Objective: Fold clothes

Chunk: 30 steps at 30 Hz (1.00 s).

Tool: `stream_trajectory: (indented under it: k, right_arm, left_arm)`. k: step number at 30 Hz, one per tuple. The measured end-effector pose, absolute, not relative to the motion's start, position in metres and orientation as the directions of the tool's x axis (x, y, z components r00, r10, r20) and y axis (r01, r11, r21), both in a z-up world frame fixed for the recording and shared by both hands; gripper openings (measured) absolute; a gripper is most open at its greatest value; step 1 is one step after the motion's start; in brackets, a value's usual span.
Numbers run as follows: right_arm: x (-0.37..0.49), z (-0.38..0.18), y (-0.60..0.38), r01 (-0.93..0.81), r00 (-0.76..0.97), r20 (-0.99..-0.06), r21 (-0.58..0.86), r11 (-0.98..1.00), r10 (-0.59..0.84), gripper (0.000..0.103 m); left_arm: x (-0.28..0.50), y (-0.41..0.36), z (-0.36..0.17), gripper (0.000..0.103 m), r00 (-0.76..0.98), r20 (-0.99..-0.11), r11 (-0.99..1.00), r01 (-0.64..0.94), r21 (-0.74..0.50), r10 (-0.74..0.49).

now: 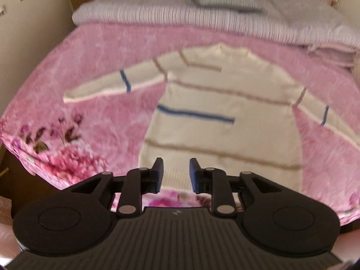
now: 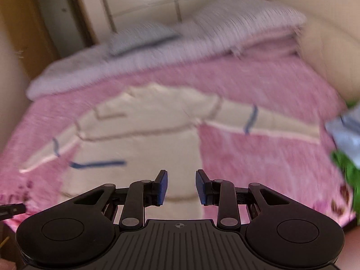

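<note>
A cream sweater [image 1: 216, 117] with blue and tan stripes lies flat on a pink bedspread [image 1: 96, 51], both sleeves spread out to the sides. My left gripper [image 1: 176, 175] hovers open above the sweater's bottom hem, nothing between its blue pads. In the right wrist view the same sweater [image 2: 144, 139] lies left of centre, and my right gripper [image 2: 181, 187] is open over the lower right edge of its body, holding nothing. Both views are motion-blurred.
A striped grey-white duvet [image 1: 171, 15] and a pillow [image 1: 225, 0] are piled at the head of the bed. Green and light blue fabric [image 2: 347, 139] lies at the bed's right edge. Wooden furniture [image 2: 24, 33] and a wall stand to the left.
</note>
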State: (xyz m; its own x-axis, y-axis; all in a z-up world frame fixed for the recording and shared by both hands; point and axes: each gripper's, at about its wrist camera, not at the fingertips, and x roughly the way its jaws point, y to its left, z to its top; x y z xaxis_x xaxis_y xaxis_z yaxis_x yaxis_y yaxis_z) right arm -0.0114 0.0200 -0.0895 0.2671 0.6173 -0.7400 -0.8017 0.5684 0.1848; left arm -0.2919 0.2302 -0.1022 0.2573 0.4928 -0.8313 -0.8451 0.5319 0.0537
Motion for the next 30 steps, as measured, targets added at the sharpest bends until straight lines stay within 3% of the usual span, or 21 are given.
stream_trajectory:
  k: [6,30]
  right_arm:
    - [-0.029,-0.064,0.022,-0.839,0.259,-0.737,0.149,0.524,0.624,0.032]
    - [-0.057,-0.068,-0.009,-0.800,0.264,-0.826,0.101,0.592,0.498,0.032]
  left_arm:
    - [-0.285,0.214,-0.073,0.028,0.274,-0.809,0.541,-0.839,0.063,0.520]
    - [-0.322,0.176,-0.073,0.028,0.230,-0.849,0.539,-0.839,0.074,0.475]
